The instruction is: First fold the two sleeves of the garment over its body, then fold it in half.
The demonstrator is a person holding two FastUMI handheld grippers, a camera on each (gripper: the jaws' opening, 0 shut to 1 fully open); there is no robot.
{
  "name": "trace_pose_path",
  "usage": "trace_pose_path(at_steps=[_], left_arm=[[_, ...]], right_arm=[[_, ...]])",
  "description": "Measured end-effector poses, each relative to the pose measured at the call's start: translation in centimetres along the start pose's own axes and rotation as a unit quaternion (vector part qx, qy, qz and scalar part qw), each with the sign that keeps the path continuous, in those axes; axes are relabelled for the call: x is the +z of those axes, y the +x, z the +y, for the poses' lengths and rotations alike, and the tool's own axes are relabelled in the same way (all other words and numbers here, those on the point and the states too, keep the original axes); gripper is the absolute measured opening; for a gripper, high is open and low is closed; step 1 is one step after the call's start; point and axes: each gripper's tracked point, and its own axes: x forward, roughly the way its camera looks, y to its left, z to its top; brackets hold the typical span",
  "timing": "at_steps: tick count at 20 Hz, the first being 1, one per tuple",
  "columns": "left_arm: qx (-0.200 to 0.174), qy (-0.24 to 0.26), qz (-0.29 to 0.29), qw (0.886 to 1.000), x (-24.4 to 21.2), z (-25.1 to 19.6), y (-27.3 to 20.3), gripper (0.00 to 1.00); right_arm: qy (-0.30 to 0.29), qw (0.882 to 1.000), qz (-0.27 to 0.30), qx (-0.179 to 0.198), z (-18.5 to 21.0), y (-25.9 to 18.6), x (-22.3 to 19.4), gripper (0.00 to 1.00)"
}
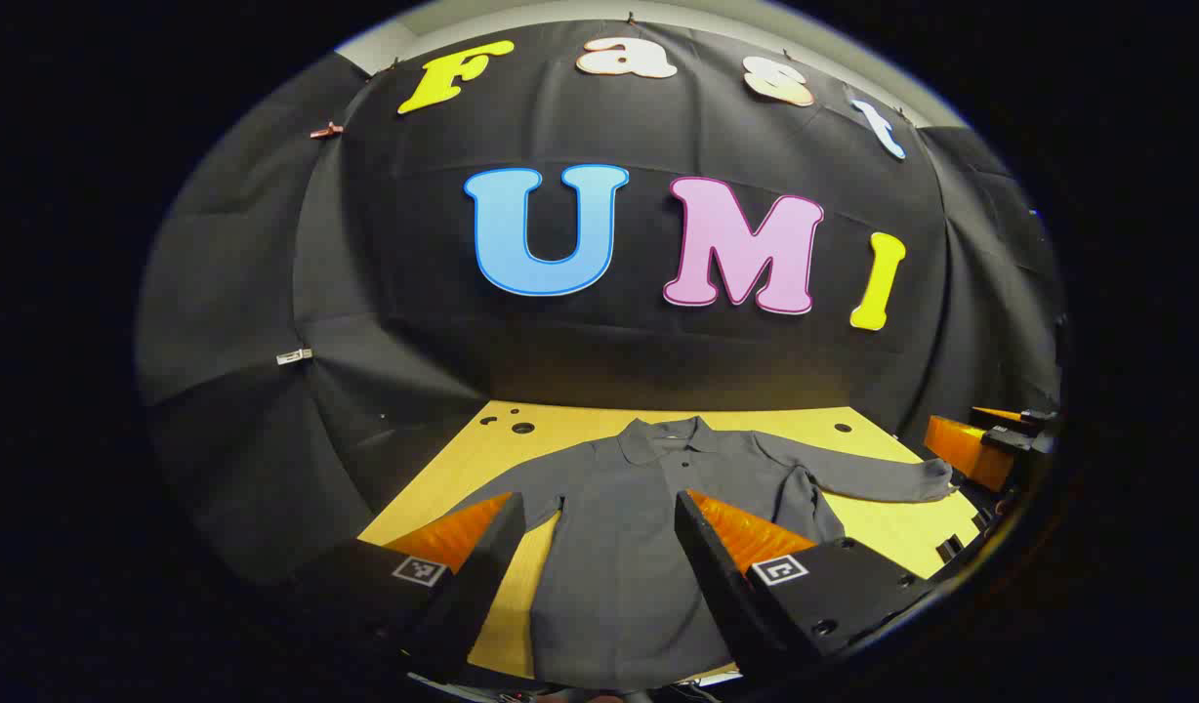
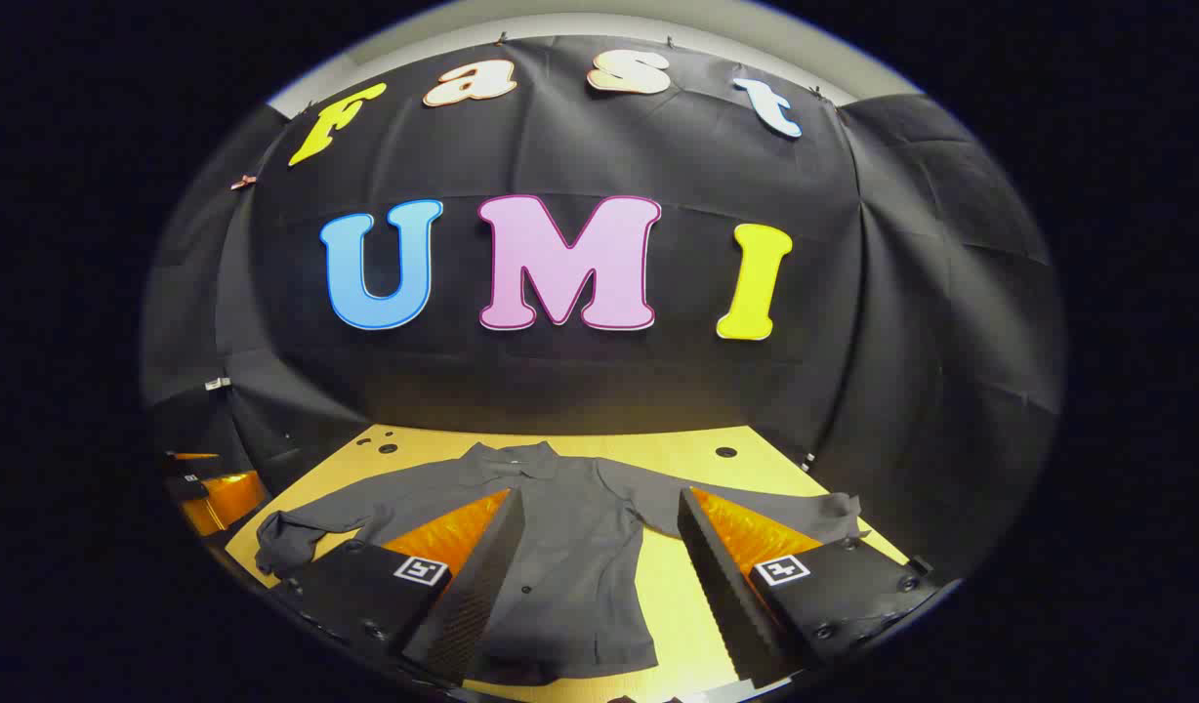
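A dark grey long-sleeved shirt (image 1: pixel 619 527) lies flat on the yellow table (image 1: pixel 883 527), collar (image 1: pixel 663 434) at the far side and hem toward me. One sleeve (image 1: pixel 883 478) stretches out to the right. My left gripper (image 1: pixel 598 503) hovers open above the shirt's near half, holding nothing. In the right gripper view the shirt (image 2: pixel 570 557) is spread with one sleeve (image 2: pixel 297 532) reaching left and the other sleeve (image 2: pixel 814 508) reaching right. My right gripper (image 2: pixel 597 500) hangs open over the body, nothing between its fingers.
The black cloth wall closes the table's far side and both flanks. Small round holes (image 1: pixel 522 428) dot the table's far corners. The right gripper (image 1: pixel 980 444) shows at the right edge of the left gripper view; the left gripper (image 2: pixel 209 488) at the left edge of the right gripper view.
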Motion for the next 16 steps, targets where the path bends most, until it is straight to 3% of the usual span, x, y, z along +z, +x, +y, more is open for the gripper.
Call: trace_pose_path(at_steps=[10, 16], left_arm=[[0.002, -0.002, 0.009, 1.000, 0.0, -0.9, 1.7, 0.97], [0.029, 0.010, -0.015, 0.999, 1.3, -0.3, 3.2, 0.97]], right_arm=[[-0.007, 0.999, -0.012, 0.030, 2.1, 4.0, 1.6, 0.98], [-0.010, 0.999, -0.007, 0.050, 2.1, 6.2, 1.3, 0.98]])
